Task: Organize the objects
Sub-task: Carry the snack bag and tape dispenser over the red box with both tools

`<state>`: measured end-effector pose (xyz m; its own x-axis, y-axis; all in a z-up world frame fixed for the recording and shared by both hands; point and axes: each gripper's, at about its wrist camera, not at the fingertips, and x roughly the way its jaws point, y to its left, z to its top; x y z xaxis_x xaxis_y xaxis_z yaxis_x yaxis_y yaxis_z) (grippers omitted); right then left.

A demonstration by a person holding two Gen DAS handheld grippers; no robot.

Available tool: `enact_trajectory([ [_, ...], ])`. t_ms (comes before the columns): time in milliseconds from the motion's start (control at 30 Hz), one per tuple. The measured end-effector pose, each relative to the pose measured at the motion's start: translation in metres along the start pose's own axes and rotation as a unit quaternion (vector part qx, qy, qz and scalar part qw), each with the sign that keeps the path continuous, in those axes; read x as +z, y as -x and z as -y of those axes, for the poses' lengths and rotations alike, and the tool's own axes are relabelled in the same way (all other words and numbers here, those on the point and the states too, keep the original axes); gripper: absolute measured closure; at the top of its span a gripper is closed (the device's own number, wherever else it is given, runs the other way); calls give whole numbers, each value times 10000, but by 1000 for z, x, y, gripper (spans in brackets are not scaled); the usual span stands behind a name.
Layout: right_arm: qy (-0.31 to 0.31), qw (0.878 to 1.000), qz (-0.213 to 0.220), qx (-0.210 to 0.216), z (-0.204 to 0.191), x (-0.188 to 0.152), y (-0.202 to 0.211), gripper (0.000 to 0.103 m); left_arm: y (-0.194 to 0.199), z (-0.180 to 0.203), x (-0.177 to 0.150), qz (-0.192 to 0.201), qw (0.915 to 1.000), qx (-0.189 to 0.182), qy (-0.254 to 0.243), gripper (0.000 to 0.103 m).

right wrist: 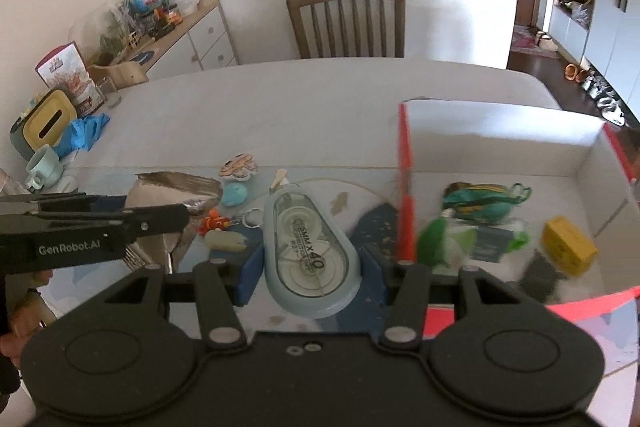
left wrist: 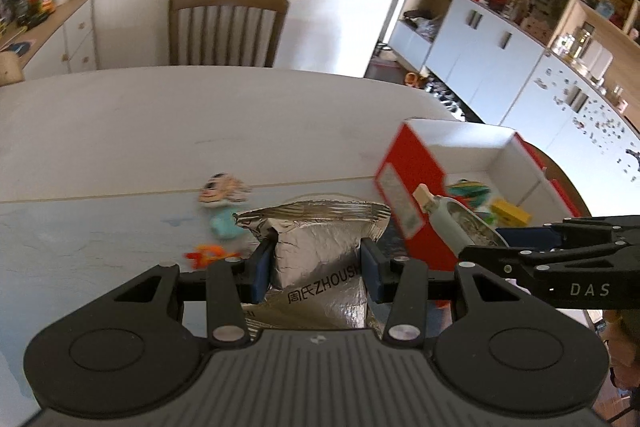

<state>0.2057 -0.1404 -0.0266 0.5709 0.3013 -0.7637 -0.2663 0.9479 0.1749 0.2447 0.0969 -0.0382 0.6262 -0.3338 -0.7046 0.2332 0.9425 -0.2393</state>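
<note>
Two hand-held grippers | left (left wrist: 318,263) clamps foil pouch (left wrist: 316,251) | right (right wrist: 312,267) clamps correction tape (right wrist: 310,251)

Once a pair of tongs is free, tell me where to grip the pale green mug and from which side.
Take the mug by its rim, from above: it stands upright, mouth open, so one tong could probably slip inside, one outside, clear of the handle on its near side.

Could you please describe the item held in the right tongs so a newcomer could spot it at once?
Start at the red box on the table. Just left of it, the right tongs grip a correction tape dispenser: pale blue, teardrop-shaped, with a clear window marked 5MM x 40.
</note>
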Motion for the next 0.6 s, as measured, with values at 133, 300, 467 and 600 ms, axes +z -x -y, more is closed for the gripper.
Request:
enact_trajectory([
  [133,-62,9999,99,-33,20,-5,15,51,-3,30,0,27,9999,-43,-136,59],
  [300,-137,9998,172,-40,49,-11,31,51,-9,68,1,12,9995,-99,-290,59],
  [467,-205,9994,258,-64,79,-13,41,51,-20,105,7,-25,9989,-105,-449,59],
  [600,-264,9991,302,-110,106,-13,47,51,-33,134,14,-29,9982,-129,-586,59],
])
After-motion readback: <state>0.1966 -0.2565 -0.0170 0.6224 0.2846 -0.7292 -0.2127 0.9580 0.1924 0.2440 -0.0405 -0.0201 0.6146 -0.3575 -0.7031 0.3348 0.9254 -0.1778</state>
